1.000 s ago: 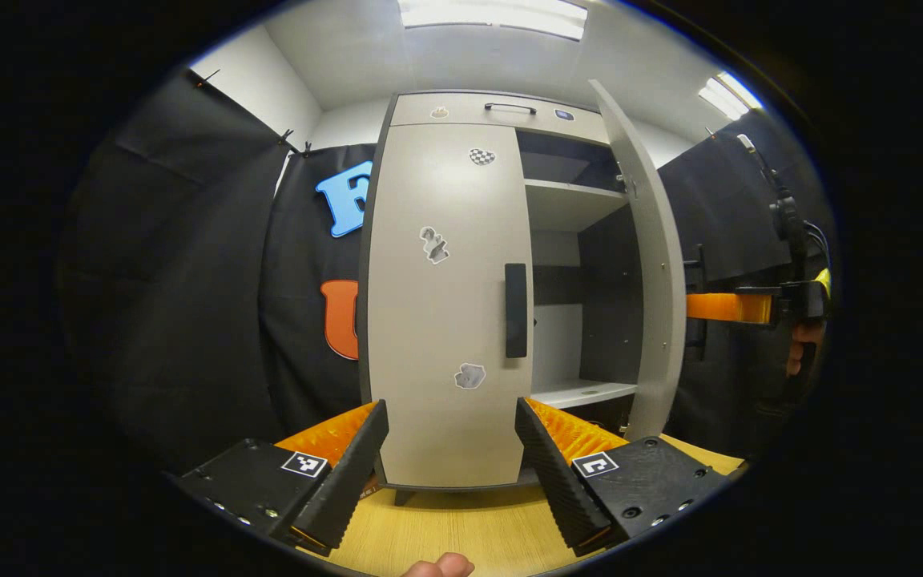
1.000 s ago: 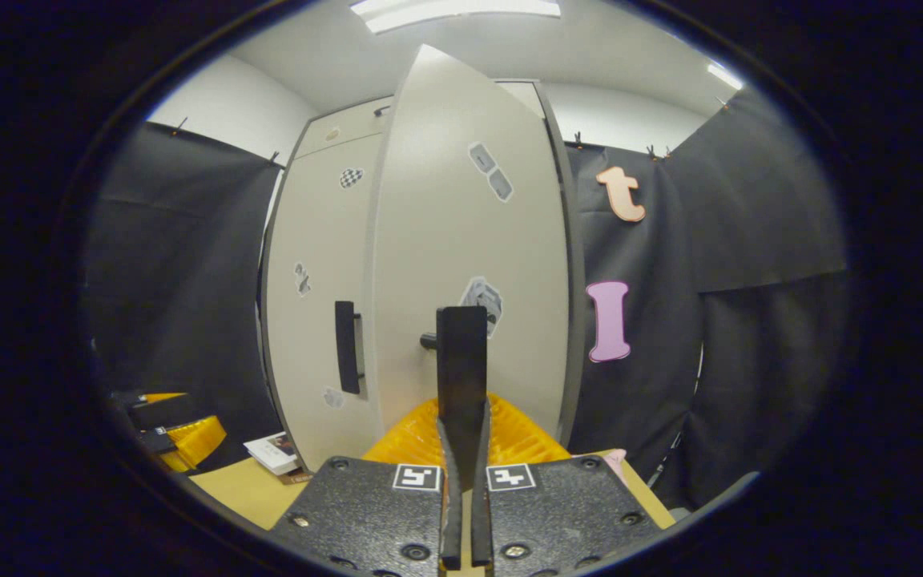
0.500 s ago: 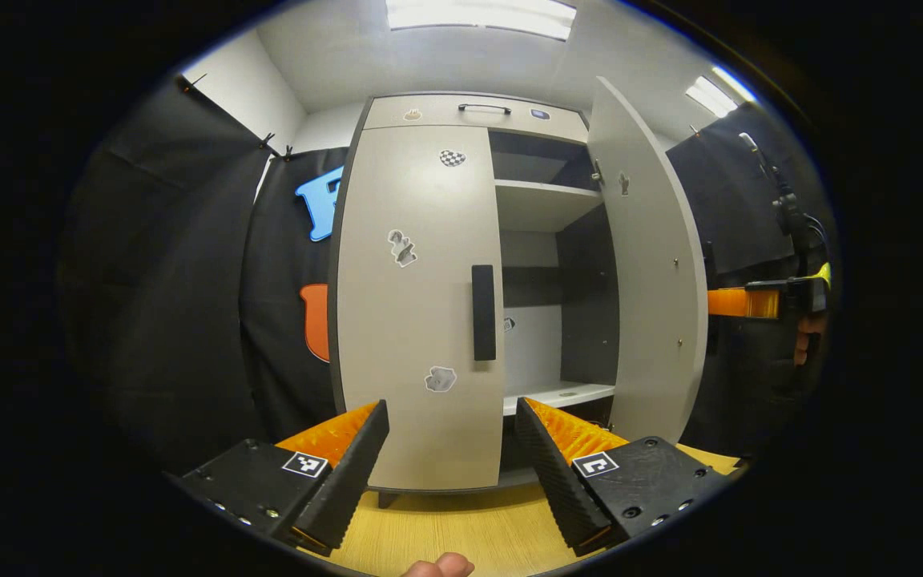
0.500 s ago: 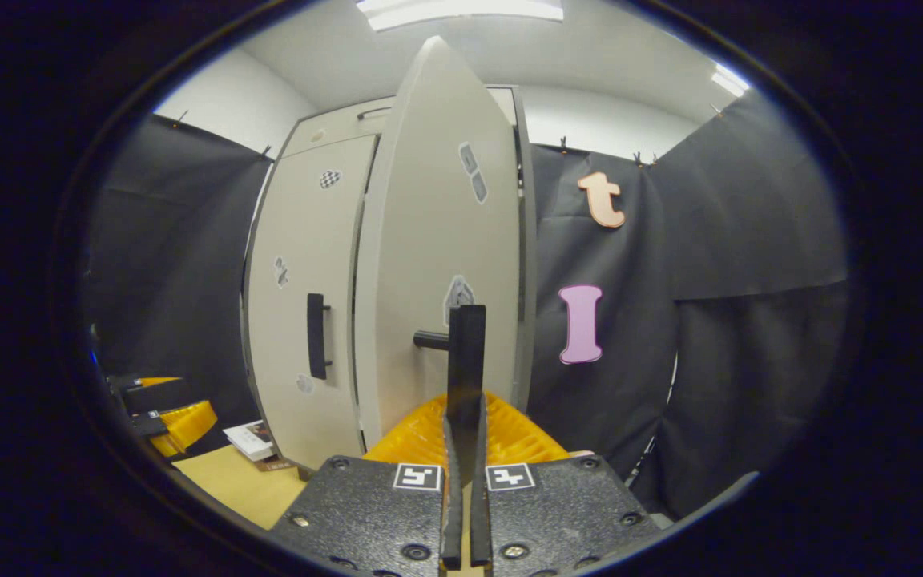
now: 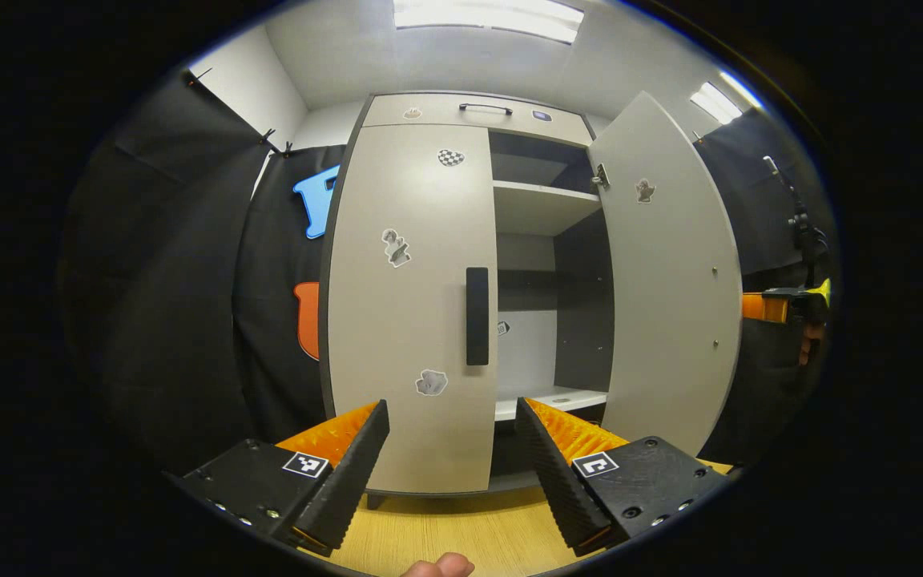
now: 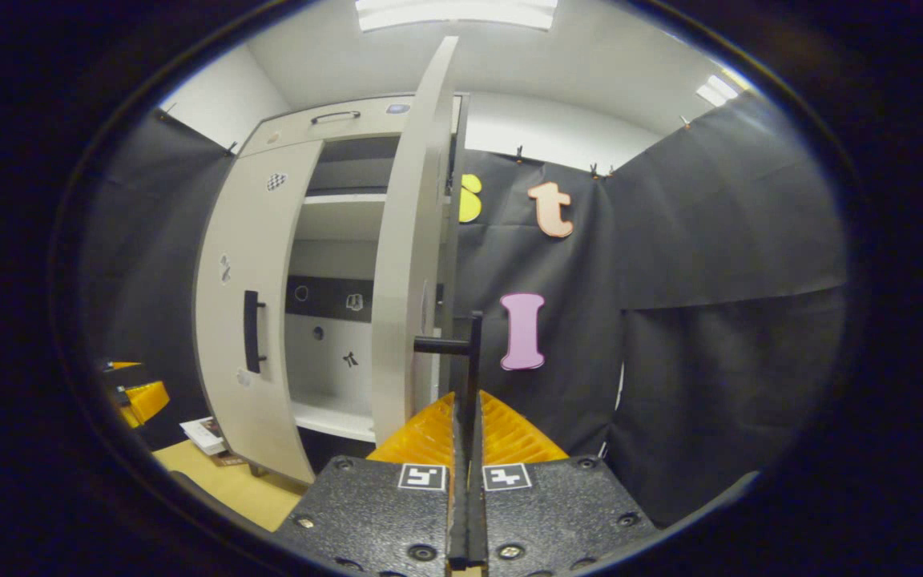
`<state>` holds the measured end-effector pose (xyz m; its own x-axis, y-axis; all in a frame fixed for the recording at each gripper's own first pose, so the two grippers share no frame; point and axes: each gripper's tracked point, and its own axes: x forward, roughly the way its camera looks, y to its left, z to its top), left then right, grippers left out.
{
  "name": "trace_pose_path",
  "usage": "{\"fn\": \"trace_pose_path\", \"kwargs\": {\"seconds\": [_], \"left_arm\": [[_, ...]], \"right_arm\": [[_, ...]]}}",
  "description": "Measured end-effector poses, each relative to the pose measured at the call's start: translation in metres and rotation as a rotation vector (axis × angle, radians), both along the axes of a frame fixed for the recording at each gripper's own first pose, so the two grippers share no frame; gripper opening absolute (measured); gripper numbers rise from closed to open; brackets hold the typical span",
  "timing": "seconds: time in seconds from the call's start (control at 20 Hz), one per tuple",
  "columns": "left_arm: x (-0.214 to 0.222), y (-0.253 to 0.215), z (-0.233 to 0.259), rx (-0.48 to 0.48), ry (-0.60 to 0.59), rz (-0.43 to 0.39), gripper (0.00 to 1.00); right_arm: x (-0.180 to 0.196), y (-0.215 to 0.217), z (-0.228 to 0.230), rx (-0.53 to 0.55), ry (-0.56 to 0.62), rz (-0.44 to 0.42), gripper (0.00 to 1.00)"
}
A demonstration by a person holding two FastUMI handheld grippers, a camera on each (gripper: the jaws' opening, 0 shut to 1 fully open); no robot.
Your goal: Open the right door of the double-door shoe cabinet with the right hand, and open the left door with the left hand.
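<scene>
Black bar handle [image 6: 473, 353] on the right door is what your right gripper [image 6: 465, 449] has: its fingers are pressed together on the bar's lower end, and the pale grey flat-panel right door [image 6: 407, 240] stands swung wide, edge-on to that view. From the left gripper view the same door [image 5: 670, 280] hangs open beside the cabinet's dark interior. Your left gripper [image 5: 452, 449] is spread wide, holding nothing, and hovers in front of the closed pale grey left door [image 5: 409, 304], short of its black vertical bar handle [image 5: 477, 316]. Judging by the panels, these doors should be stiff, light boards that swing easily on their hinges, so take the left handle across its middle with both fingers and pull along the arc rather than straight back; a smooth bar could slip in a loose pinch. Inside the tall grey double-door shoe cabinet [image 5: 461, 108], the white upper shelf [image 5: 542, 204] and the white lower shelf [image 5: 550, 398] look bare; small stickers dot the back wall [image 6: 325, 320]. Light wooden tabletop [image 5: 445, 529] lies beneath the cabinet.
</scene>
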<state>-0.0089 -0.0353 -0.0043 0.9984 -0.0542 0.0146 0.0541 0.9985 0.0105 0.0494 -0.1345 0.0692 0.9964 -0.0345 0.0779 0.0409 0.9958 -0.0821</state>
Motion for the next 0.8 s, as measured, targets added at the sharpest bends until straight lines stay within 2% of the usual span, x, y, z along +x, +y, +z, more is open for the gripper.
{"fn": "trace_pose_path", "kwargs": {"seconds": [0.1, 0.2, 0.35, 0.5, 0.6, 0.8], "left_arm": [[0.001, -0.004, -0.002, -0.005, 0.01, -0.011, 0.95], [0.0, -0.007, -0.001, -0.005, 0.012, -0.016, 0.94], [-0.002, -0.008, 0.001, 0.006, 0.007, -0.015, 0.95], [-0.003, -0.006, 0.0, 0.012, 0.006, -0.009, 0.95], [-0.004, -0.003, -0.001, 0.014, 0.007, -0.001, 0.94], [-0.007, 0.003, -0.006, 0.009, 0.017, 0.009, 0.95]], "right_arm": [[0.0, 0.006, 0.017, 0.008, -0.036, 0.024, 0.04], [0.002, 0.001, 0.018, -0.05, -0.028, 0.002, 0.04], [0.002, 0.003, 0.02, -0.02, -0.024, 0.016, 0.04], [-0.002, -0.002, 0.019, -0.007, -0.023, -0.015, 0.04], [-0.013, 0.003, 0.013, 0.013, -0.013, -0.028, 0.04], [-0.064, 0.021, 0.004, 0.04, -0.02, -0.026, 0.04]]}}
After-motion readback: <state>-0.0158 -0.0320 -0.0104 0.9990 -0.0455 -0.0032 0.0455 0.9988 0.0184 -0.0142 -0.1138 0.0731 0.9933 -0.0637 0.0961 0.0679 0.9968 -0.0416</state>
